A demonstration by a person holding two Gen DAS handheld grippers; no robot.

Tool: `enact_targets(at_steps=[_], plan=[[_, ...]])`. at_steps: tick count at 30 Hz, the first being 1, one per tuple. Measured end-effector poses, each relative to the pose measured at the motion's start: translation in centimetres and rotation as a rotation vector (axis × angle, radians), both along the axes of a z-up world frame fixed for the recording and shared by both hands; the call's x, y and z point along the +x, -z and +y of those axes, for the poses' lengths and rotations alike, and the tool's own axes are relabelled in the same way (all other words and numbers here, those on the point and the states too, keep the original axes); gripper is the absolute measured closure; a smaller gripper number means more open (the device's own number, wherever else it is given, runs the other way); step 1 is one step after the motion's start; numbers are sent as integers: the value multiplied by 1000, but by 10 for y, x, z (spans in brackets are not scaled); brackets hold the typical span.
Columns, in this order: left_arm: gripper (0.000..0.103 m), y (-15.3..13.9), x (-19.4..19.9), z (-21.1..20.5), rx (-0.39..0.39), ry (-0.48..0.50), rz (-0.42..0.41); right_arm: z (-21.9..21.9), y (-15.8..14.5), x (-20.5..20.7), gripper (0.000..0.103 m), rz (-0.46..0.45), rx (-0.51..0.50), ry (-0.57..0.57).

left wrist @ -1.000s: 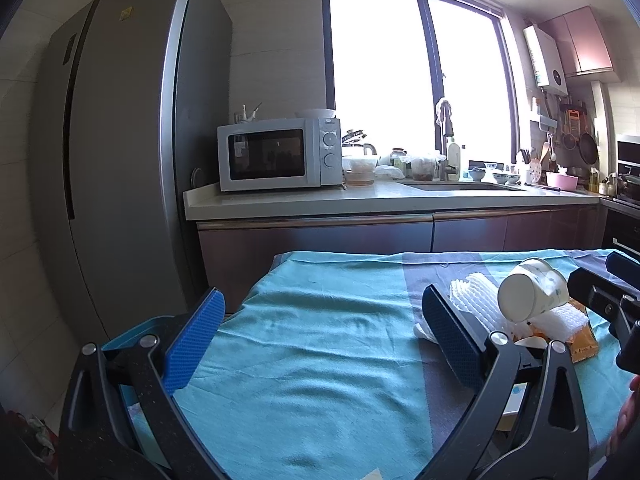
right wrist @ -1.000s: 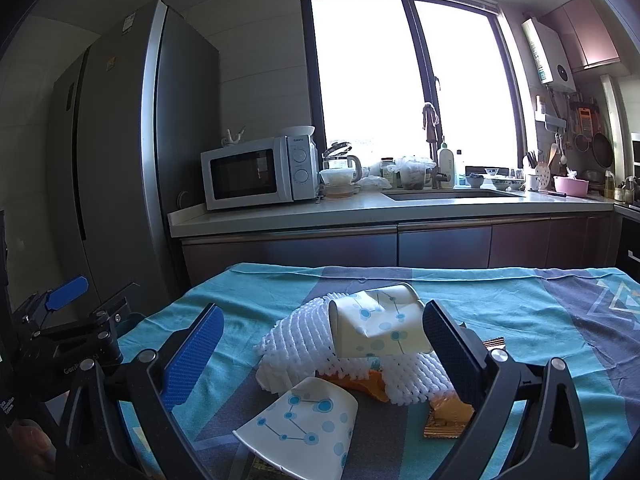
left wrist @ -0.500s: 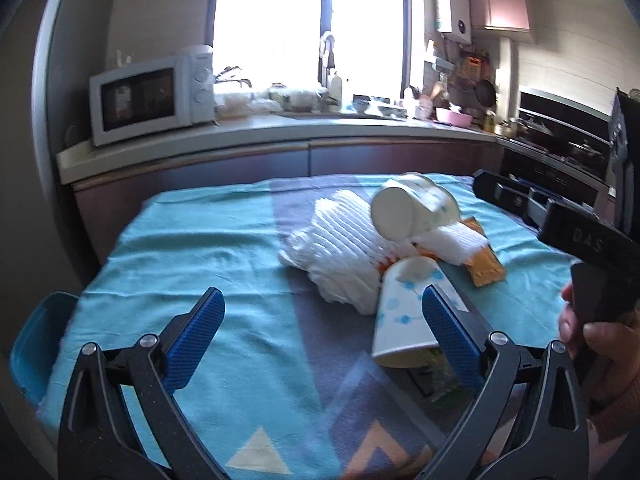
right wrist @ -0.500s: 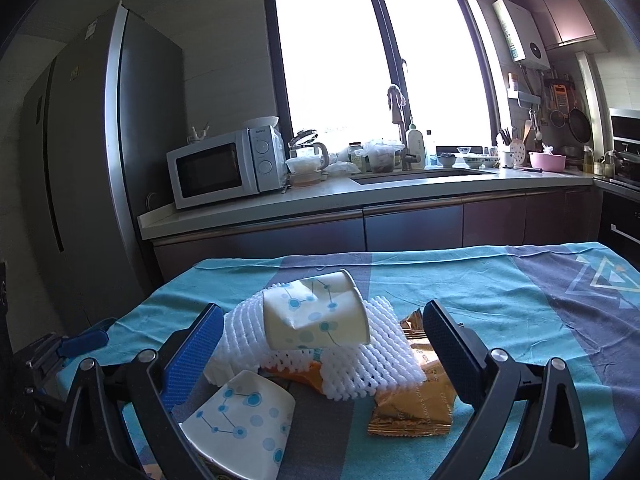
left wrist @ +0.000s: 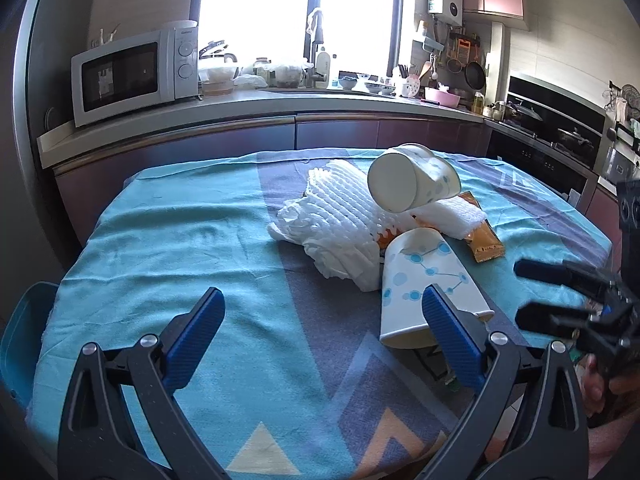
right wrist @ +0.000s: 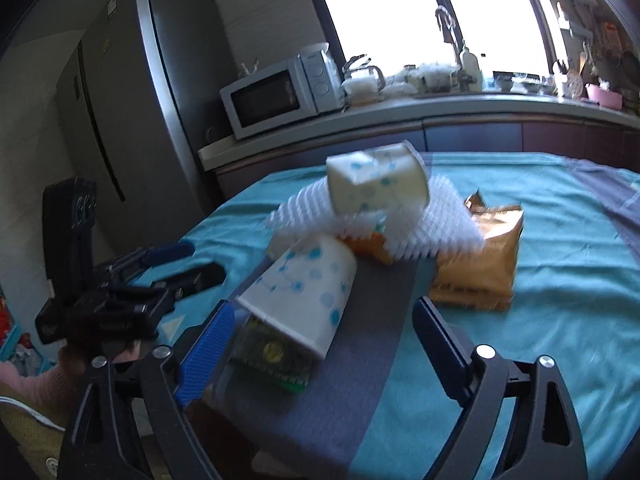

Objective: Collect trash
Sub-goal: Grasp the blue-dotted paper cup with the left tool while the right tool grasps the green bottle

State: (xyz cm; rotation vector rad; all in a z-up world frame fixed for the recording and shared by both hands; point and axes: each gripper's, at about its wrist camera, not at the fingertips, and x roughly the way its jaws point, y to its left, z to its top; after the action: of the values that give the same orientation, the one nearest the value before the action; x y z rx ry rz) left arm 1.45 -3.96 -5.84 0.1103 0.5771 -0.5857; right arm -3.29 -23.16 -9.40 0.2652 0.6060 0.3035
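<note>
The table [left wrist: 168, 240], under a teal and grey cloth, fills most of the room in front of me, with a trash pile sitting right of its middle and nothing collected yet; I judge this the approach, before any pick. Behind it runs the counter [left wrist: 256, 106] with a microwave [left wrist: 132, 74] below a bright window, and a tall fridge [right wrist: 132, 120] stands at the left end. A blue bin [left wrist: 20, 336] peeks out at the table's near left corner, likely where the trash goes, though I can't confirm that. In the pile, white foam netting [left wrist: 340, 220] lies under an upper cup [left wrist: 412, 190] tipped on its side, an orange wrapper [right wrist: 480, 264] lies flat beside it, and a lower cup [right wrist: 304, 284] lies on its side, nearest the table's near edge, resting on a green packet [right wrist: 276, 356]. The left gripper [left wrist: 320, 332] hovers low over the cloth with its jaws wide apart and empty, the lower cup just at its right finger. The right gripper [right wrist: 320, 344] is also spread wide and empty, the lower cup's rim lying between its fingers. The next move, I think, calls for closing gently across that cup's wall, since thin paper will crush.
</note>
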Motion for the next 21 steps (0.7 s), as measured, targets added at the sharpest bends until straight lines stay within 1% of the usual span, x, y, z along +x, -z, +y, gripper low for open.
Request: enact_targets(at_steps=[4, 6, 7, 8, 10, 12, 13, 14, 15, 19, 21], plan=[[8, -3, 1, 3, 7, -6, -7, 14, 19, 1, 35, 79, 36, -19], [9, -3, 0, 3, 4, -4, -4, 14, 18, 1, 36, 71, 64, -10], [9, -4, -1, 3, 6, -4, -7, 13, 19, 2, 39, 75, 87, -13], [10, -4, -2, 3, 9, -4, -10, 12, 20, 3, 46, 81, 103, -13], [11, -4, -4, 2, 13, -2, -11, 10, 21, 6, 53, 97, 114, -8], [15, -3, -5, 0, 16, 1, -9, 8, 19, 8, 65, 116, 124, -25], [16, -4, -5, 0, 16, 3, -6, 7, 21, 10, 85, 135, 141, -40], [17, -3, -4, -1, 15, 7, -3, 6, 23, 12, 94, 152, 159, -48], [17, -3, -4, -1, 12, 13, 2, 3, 24, 11, 94, 152, 178, -54], [18, -2, -5, -4, -1, 58, 20, -1, 23, 7, 95, 133, 181, -66], [24, -1, -6, -7, 5, 91, 20, 0, 20, 5, 96, 120, 155, -79]])
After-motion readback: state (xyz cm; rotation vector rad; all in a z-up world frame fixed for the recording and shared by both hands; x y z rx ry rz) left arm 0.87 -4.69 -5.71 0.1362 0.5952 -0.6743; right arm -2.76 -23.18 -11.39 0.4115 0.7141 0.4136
